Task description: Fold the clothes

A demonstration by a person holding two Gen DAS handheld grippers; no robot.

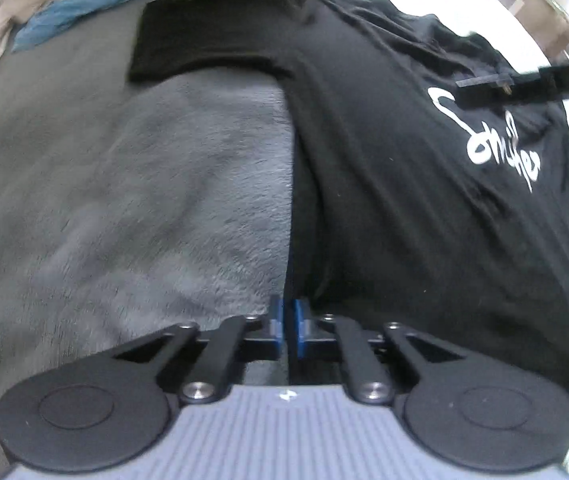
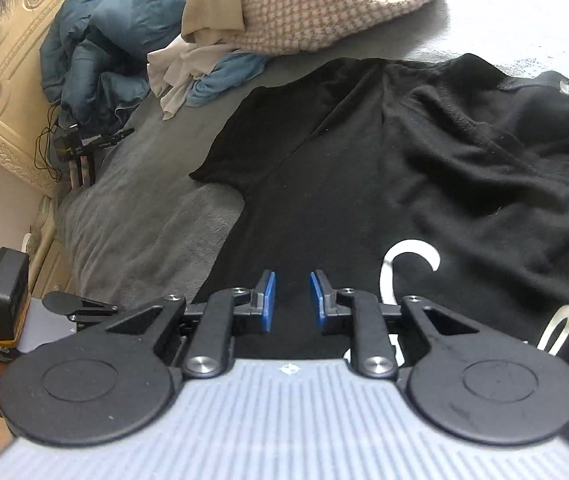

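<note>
We find the left gripper [image 1: 288, 326] with its blue pads closed together on the side hem of the black cotton T-shirt [image 1: 384, 184]; a thin strip of dark cloth passes between the pads. The right gripper [image 2: 291, 300] stands with its jaws parted above the shirt body, nothing between them.

The shirt lies spread on the grey plush blanket [image 1: 144, 200]. Seen from the left wrist, its long axis runs away from the tongs, with one short sleeve lying flat to the left at the far end. White script lettering [image 1: 492, 144] crosses the chest. In the right wrist view the far shoulder is rumpled into folds.

Bare blanket lies open to the left of the hem. Beyond the sleeve sits a pile of loose garments [image 2: 220, 56]: beige, blue and a pink-checked knit.
</note>
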